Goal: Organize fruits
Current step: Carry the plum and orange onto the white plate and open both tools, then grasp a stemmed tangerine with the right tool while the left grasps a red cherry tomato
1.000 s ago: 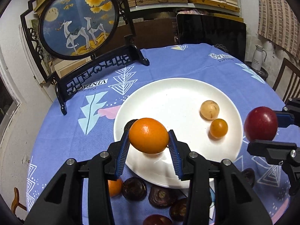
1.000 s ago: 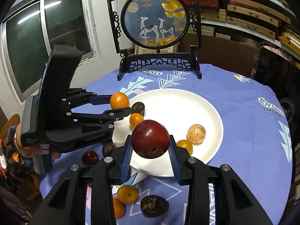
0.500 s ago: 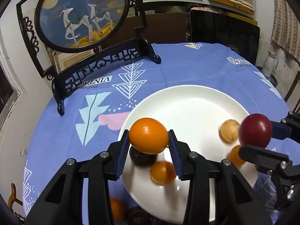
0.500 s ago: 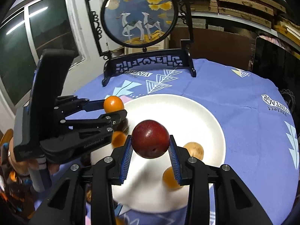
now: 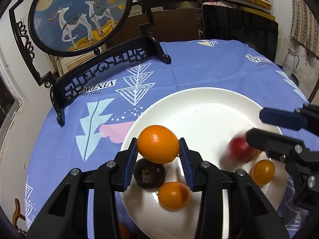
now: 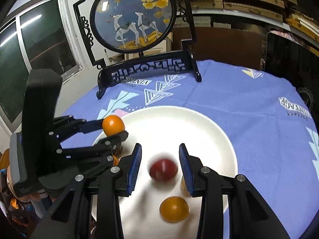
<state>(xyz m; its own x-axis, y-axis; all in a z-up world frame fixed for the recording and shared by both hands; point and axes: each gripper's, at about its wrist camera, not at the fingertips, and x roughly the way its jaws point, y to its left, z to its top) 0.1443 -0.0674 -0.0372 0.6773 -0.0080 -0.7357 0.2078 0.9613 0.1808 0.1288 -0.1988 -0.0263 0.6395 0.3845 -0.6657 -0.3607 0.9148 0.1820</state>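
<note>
Red fruit (image 6: 163, 169) blurred between right claw's (image 6: 160, 166) parted pads.

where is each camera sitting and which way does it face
Left wrist: sits on the left gripper, looks forward and down across the white plate toward the deer screen; own jaws clamp an orange, right gripper enters at right.
Right wrist: sits on the right gripper, faces the same plate and screen; own jaws stand apart around a blurred red fruit without pressing it, left gripper at left.
Shared: plate, screen, orange, red fruit, both grippers.
</note>
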